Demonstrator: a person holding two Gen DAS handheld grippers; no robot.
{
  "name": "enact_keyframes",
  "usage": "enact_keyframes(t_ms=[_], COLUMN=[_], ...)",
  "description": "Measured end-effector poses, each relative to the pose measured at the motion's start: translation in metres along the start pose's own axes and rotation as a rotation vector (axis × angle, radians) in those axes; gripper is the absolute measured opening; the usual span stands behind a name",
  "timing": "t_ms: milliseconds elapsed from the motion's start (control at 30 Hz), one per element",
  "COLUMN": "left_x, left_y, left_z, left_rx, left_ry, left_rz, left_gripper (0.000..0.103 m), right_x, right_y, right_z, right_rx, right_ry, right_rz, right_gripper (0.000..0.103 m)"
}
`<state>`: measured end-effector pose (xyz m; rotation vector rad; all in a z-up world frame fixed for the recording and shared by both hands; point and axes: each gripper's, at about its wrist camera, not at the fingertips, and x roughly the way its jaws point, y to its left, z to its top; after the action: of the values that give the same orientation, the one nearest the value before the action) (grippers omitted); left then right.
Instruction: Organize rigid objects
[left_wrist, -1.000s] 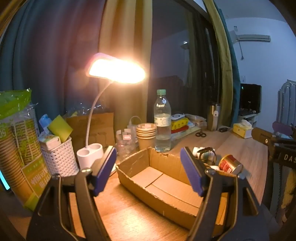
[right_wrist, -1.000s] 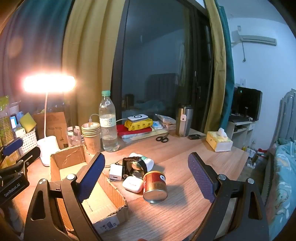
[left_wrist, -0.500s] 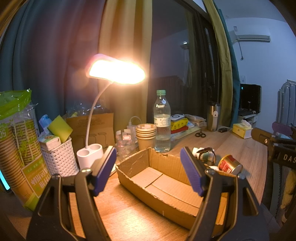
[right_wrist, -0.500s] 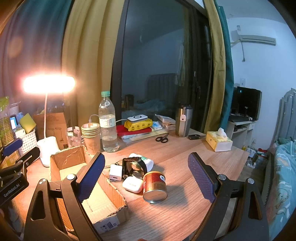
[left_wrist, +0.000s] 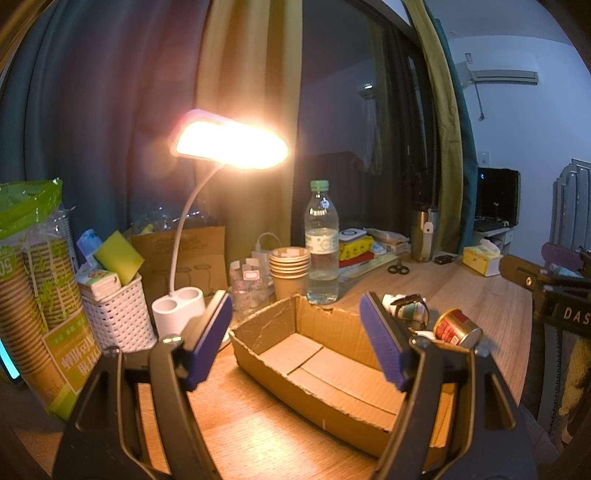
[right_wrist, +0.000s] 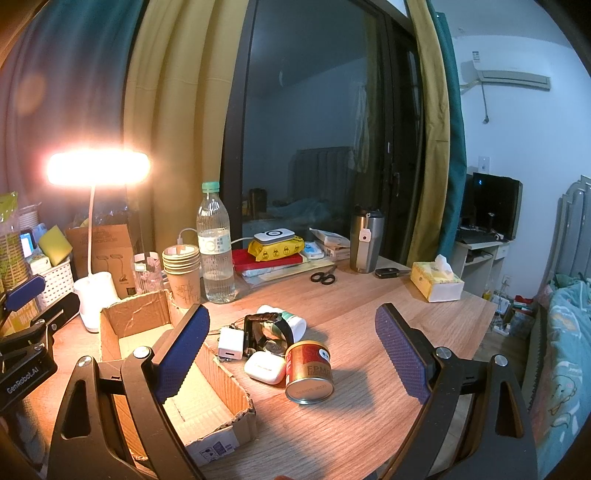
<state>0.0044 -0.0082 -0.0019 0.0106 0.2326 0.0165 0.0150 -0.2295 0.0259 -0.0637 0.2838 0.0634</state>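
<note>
Both claws hang over the wooden surface (right_wrist: 369, 406) with nothing in them. The left claw (left_wrist: 295, 332) stands wide open above the cardboard box (left_wrist: 314, 369), and the right claw (right_wrist: 291, 354) is spread just as wide, looking down on the little heap of things to be tidied.

Taking the box (right_wrist: 207, 398) as the marker: it lies open-topped and bare inside. Just beside its right wall sits the cluster. A white charger plug (right_wrist: 231, 343) is nearest that wall, a white earbud case (right_wrist: 264, 367) is a little further out, and a red tin can (right_wrist: 309, 373) lies on its side touching the case. Behind them, further from the box's near corner, are a dark wristwatch (right_wrist: 267, 328) and a small white tub with a green band (right_wrist: 291, 321), the watch strap looped against it.

No grab has begun, I'd say; the first pick is the step in hand. The tin looks the easiest start, since it is at the outer edge of the pile with bare wood on its far side. Lying down, it will probably roll, so the right claw should come across its round body, one pad each side, and close squarely. The earbud case touches it, so lifting straight up before swinging toward the box should avoid dragging the case along. The left claw could steady the box wall if it slides.
</note>
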Motion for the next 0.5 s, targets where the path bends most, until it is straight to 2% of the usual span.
enact_keyframes(t_ms=[500], left_x=[-0.0015], left_y=[-0.0008], left_z=[0.0013], left_rx=[0.002], left_ry=[-0.006], left_rz=[-0.001], left_gripper=[0.073], right_x=[-0.0011], right_y=[-0.0004], right_z=[-0.0006], right_rx=[0.001], right_ry=[-0.001], right_rz=[0.001], right_gripper=[0.093])
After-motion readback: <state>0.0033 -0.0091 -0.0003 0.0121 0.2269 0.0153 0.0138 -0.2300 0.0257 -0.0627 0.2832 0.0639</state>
